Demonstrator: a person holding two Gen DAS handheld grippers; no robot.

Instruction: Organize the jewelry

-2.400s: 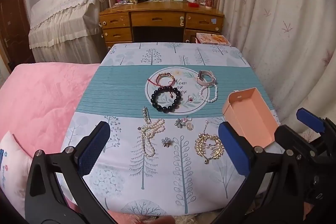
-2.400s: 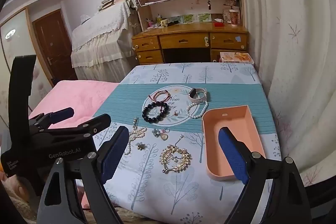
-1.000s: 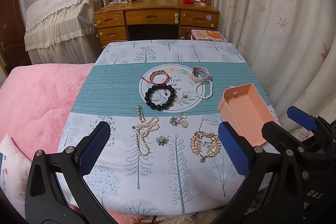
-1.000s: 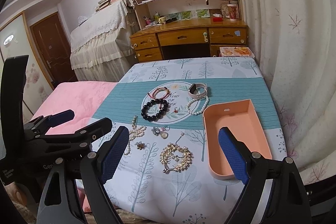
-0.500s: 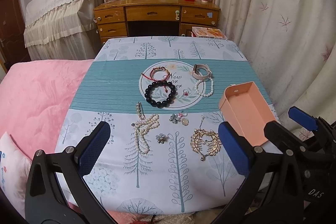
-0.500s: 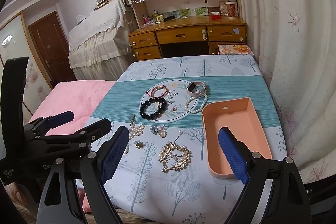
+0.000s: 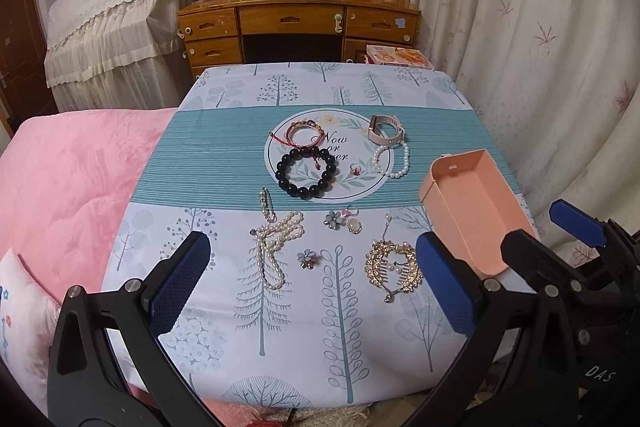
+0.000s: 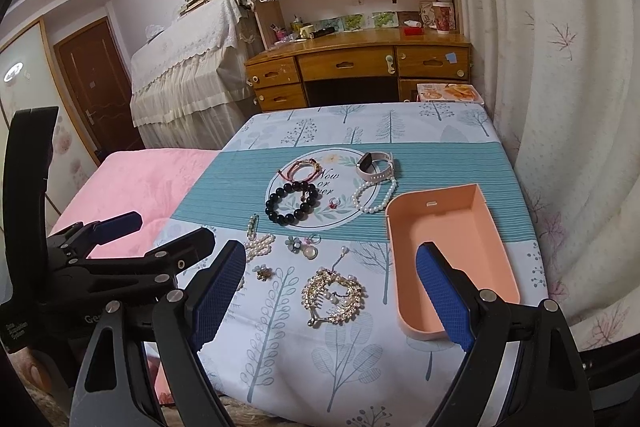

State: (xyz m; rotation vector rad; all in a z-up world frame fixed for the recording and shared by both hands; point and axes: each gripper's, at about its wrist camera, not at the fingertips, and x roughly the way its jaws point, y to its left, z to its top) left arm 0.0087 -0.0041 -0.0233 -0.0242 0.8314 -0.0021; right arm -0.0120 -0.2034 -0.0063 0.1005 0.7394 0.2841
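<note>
- The left hand-held gripper (image 7: pixel 312 283) hovers over the near edge of the table (image 7: pixel 280 347), jaws spread wide, grasping nothing.
- The right hand-held gripper (image 8: pixel 332 291) is likewise released and empty, just beside the peach tray (image 8: pixel 452 227).
- The gold hair comb (image 8: pixel 334 295) lies just left of the tray.
- Farther from the tray lie the pearl necklace (image 7: pixel 276 243) and black bead bracelet (image 7: pixel 306 173).
- The pearl bracelet (image 8: pixel 374 197) sits near the tray's far corner.
</note>
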